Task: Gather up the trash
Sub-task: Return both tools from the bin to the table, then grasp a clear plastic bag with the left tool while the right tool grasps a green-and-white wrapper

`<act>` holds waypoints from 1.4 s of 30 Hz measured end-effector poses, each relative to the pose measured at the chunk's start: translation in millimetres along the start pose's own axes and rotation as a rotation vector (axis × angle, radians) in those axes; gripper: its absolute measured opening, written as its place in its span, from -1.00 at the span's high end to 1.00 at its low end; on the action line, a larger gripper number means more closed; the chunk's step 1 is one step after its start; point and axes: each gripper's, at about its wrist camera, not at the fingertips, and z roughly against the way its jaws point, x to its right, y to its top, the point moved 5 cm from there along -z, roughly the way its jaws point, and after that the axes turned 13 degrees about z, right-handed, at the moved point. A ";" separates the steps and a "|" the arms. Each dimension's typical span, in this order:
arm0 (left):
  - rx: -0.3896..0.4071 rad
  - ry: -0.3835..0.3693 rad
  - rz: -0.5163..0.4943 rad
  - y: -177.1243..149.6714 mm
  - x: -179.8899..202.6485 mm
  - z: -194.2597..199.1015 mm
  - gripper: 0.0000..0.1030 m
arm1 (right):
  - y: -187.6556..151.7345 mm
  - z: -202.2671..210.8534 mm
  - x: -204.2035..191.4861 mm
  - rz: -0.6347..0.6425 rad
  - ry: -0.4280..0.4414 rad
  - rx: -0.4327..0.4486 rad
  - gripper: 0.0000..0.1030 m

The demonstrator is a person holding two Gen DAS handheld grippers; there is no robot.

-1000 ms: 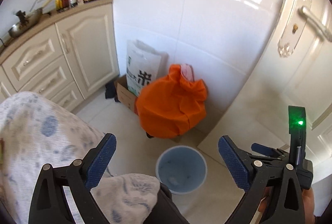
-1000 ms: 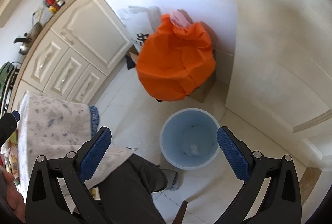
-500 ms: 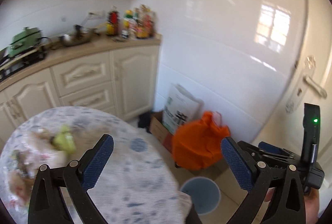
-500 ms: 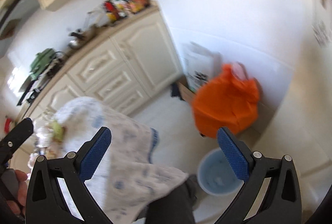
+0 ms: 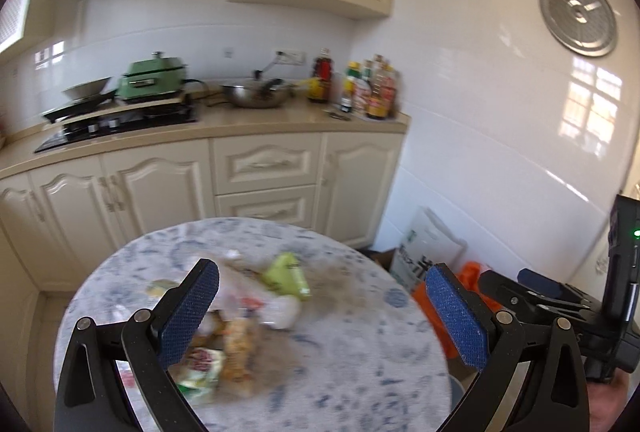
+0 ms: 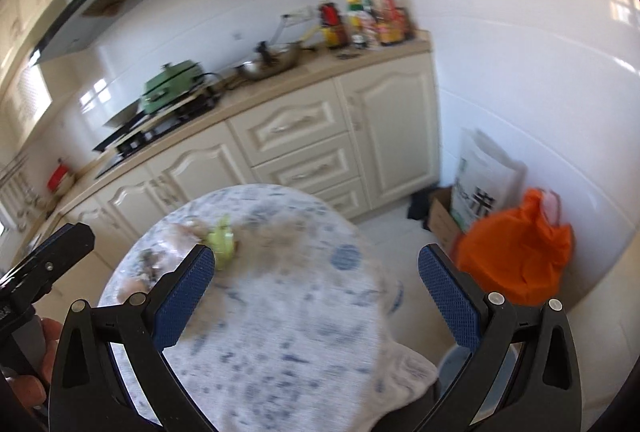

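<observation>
Two hand-held grippers face a round tabletop point(image 5: 360, 344) draped in a blue-patterned cloth. The left gripper point(image 5: 324, 316) and the right gripper point(image 6: 316, 296) both have their fingers spread wide, with nothing between them.

The trash lies in a loose heap point(image 5: 240, 312) on the left half of the tabletop, partly behind the left gripper's near finger. Blur prevents a full count. At least five pieces can be told apart:
- one pale green packet point(image 5: 288, 274)
- one white crumpled wad point(image 5: 282, 312)
- one brownish crumbly lump point(image 5: 238, 352)
- one printed green-and-white wrapper point(image 5: 200, 372)
- one small pale scrap point(image 5: 162, 288)

In the right wrist view only the green packet point(image 6: 222, 240) is distinct.

These pieces are judged light, soft and crushable. The wrappers are probably slick, so a pinch across a crumpled fold or raised edge should hold better than one on a flat face. The crumbly lump may shed bits if squeezed hard.

On the floor to the right stand one orange bag point(image 6: 516, 256), one white printed sack point(image 6: 484, 180) and one cardboard box point(image 6: 442, 218). A pale blue rim point(image 6: 452, 356) shows low beside the table, probably a bucket, the likely receptacle.
</observation>
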 end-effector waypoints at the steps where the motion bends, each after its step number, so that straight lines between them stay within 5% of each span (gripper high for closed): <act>1: 0.011 0.012 0.011 2.3 -8.1 5.3 -0.98 | 2.9 -1.9 -6.4 0.014 0.007 0.003 -1.00; 20: 0.043 0.214 0.114 -9.8 -107.0 27.9 -0.98 | 22.6 -66.8 -110.6 0.245 0.149 -0.039 -1.00; 29: -0.078 0.302 0.162 -30.6 -152.5 -24.7 -0.98 | -1.0 -115.5 -141.9 0.324 0.220 -0.154 -1.00; 42: -0.226 0.311 0.135 -31.4 -180.7 -136.8 -0.95 | -49.5 -138.6 -158.2 0.298 0.271 -0.292 -0.87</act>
